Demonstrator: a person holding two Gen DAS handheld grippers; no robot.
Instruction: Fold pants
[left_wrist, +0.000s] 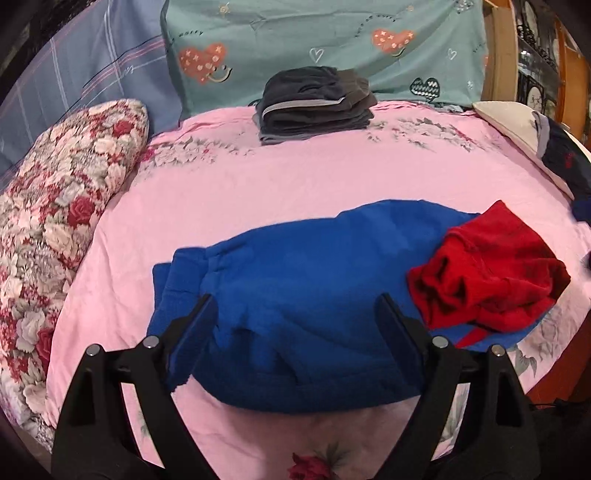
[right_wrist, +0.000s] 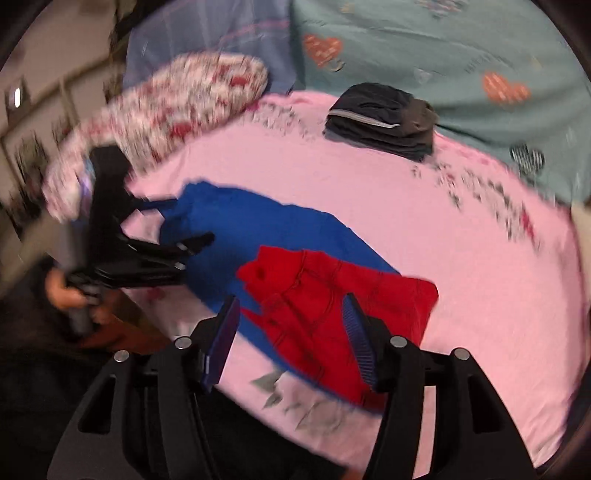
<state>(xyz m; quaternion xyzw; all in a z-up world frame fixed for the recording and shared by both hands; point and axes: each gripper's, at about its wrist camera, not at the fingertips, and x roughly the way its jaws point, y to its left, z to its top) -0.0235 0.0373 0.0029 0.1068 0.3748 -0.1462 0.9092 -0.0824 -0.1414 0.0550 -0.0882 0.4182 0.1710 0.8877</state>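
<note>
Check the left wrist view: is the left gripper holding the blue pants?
No. The left gripper is open, its fingers spread apart above the blue pants with nothing pinched between them.

your left wrist camera looks forward along its own two fingers, from low and close over the near edge of the pink bedsheet, facing the teal heart-print cover at the far side; the view is level and sharp. your right wrist camera sits further to the right and a little higher, rolled so the bed tilts, and its picture is blurred. it faces forward and leftward, so it catches the left gripper from the side. both views share the blue pants, the red garment, the dark folded stack and the floral pillow.
</note>
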